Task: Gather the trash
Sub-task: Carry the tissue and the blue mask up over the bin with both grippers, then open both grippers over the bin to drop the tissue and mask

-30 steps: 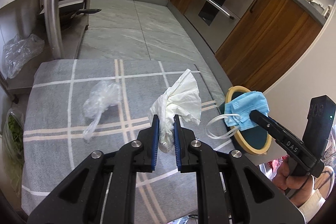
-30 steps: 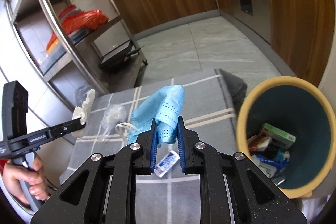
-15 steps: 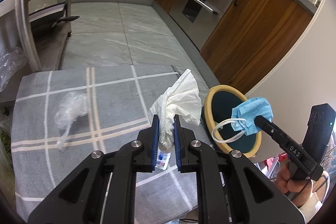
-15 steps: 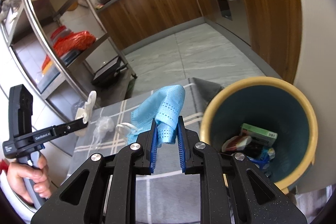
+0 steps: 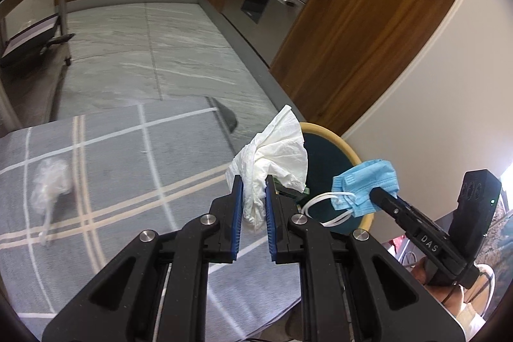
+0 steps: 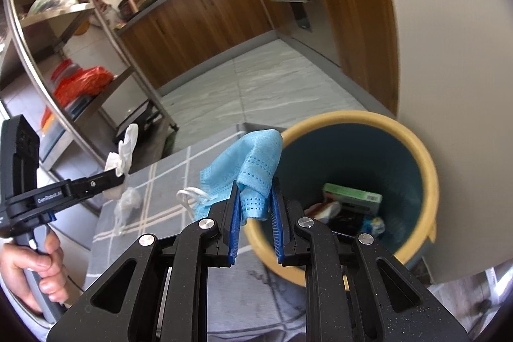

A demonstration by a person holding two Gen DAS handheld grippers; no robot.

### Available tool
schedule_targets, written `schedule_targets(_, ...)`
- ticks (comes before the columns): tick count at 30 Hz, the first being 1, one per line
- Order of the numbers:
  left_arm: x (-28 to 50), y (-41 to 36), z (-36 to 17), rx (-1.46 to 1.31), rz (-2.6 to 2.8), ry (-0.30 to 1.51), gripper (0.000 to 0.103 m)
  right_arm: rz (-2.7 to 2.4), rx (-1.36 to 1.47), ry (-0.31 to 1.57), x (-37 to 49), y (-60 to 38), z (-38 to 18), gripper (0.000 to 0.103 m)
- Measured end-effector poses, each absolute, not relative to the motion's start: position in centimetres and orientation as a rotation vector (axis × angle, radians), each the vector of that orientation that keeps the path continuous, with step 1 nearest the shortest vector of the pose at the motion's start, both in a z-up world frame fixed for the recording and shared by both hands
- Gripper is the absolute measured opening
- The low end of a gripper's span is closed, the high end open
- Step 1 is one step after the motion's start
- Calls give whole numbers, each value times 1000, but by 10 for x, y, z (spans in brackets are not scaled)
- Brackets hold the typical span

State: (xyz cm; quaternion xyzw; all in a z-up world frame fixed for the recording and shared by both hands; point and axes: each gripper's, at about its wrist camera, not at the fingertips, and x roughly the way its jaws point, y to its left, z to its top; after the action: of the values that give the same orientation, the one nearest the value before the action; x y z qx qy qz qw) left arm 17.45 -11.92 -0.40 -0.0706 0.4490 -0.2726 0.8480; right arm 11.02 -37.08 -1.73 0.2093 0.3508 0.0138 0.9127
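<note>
My left gripper [image 5: 253, 181] is shut on a crumpled white tissue [image 5: 275, 149] and holds it at the table's right edge, beside the bin. My right gripper [image 6: 255, 188] is shut on a blue face mask [image 6: 253, 162], whose white ear loops [image 6: 192, 194] hang down, at the near rim of the bin. The bin [image 6: 426, 169] is yellow-rimmed and teal inside and holds a green box [image 6: 352, 197] and other trash. In the left wrist view the mask [image 5: 365, 181] hangs over the bin [image 5: 340, 143].
A crumpled clear plastic bag [image 5: 51, 181] lies on the grey checked tablecloth [image 5: 128, 169]. A steel shelf rack [image 6: 105, 31] stands to the left. Wooden cabinets [image 5: 352, 31] and an oven line the far side, and a white wall [image 6: 449, 53] stands behind the bin.
Both grippers have swung right towards the bin with their loads. The mask now hangs at the bin's rim and the tissue is beside the bin.
</note>
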Motion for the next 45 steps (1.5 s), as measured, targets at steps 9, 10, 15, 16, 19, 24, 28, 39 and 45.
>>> schedule_targets(9,179,-175,-14,-144,-654,979,12,-42,452,732,103,-396,-29,19)
schedule_targets(10,179,-179,-15,-146,-662,983,12,-48,454,732,102,-398,-30,19)
schedule_targets(15,185,-206,-26,-162,-693,1011,12,-71,458,742,100,-405,-37,19)
schedule_targets(16,185,-209,-28,-163,-698,1016,12,-76,459,746,100,-406,-38,19)
schedule_targets(19,187,-222,-35,-164,-713,1031,12,-86,462,757,101,-409,-43,19)
schedule_targets(24,191,-237,-46,-161,-728,1055,13,-103,471,775,102,-414,-49,19)
schedule_targets(28,193,-246,-51,-155,-744,1060,13,-116,481,788,102,-420,-55,23)
schedule_targets(39,190,-250,-46,-134,-752,1033,43,-130,506,797,101,-427,-60,50)
schedule_targets(45,193,-226,-37,-114,-732,1003,49,-135,500,774,100,-427,-54,61)
